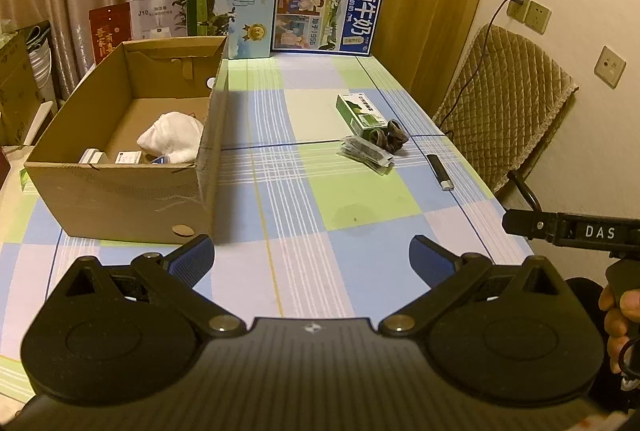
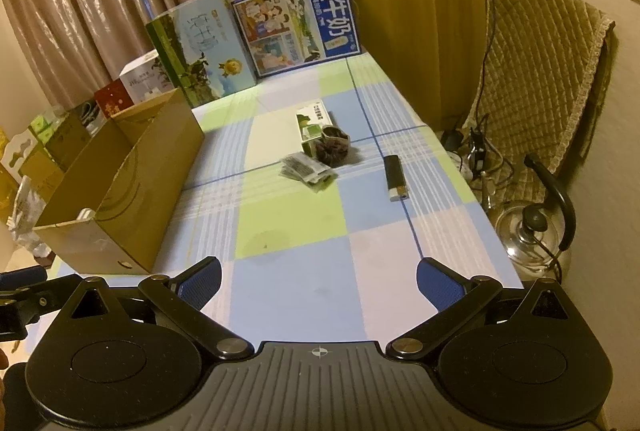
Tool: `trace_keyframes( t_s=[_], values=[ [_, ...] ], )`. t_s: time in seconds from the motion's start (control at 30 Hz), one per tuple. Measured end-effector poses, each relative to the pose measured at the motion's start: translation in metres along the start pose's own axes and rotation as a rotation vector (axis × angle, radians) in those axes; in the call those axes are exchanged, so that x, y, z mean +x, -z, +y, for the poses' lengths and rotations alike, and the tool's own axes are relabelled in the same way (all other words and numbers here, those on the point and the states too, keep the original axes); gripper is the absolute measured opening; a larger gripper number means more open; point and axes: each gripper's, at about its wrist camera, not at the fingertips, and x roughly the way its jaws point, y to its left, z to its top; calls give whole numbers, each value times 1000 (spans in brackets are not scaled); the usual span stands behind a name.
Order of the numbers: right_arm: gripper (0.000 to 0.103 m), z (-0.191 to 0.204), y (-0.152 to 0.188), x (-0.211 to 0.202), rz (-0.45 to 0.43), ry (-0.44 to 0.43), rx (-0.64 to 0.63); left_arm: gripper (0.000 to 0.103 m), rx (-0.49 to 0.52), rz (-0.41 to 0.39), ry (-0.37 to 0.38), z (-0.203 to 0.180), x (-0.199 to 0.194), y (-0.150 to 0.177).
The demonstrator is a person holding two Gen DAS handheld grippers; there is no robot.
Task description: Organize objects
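Note:
An open cardboard box (image 1: 120, 199) (image 2: 136, 191) stands on the left of the checked table and holds a white cloth (image 1: 172, 139) and small packets. Farther right lie a green carton (image 1: 360, 113) (image 2: 314, 123), a dark scrunchie (image 1: 394, 137) (image 2: 334, 149), a flat sachet pack (image 1: 366, 153) (image 2: 306, 169) and a black lighter (image 1: 439, 172) (image 2: 394, 177). My left gripper (image 1: 312, 263) is open and empty near the front edge. My right gripper (image 2: 318, 285) is open and empty too, well short of the objects.
Two milk cartons (image 1: 328, 13) (image 2: 296, 25) and smaller boxes (image 1: 160, 13) line the far edge by the curtain. A padded chair (image 1: 508, 111) (image 2: 548, 87) stands to the right, with a steel kettle (image 2: 534, 235) and cables on the floor. A hand (image 1: 618, 315) holds the other gripper's handle.

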Motion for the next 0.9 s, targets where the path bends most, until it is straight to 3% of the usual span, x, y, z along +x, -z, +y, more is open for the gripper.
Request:
trace_keyframes(
  t_s=[0.9],
  values=[
    [101, -12, 2, 14, 31, 24, 2, 102, 12, 22, 16, -6, 14, -1]
  ],
)
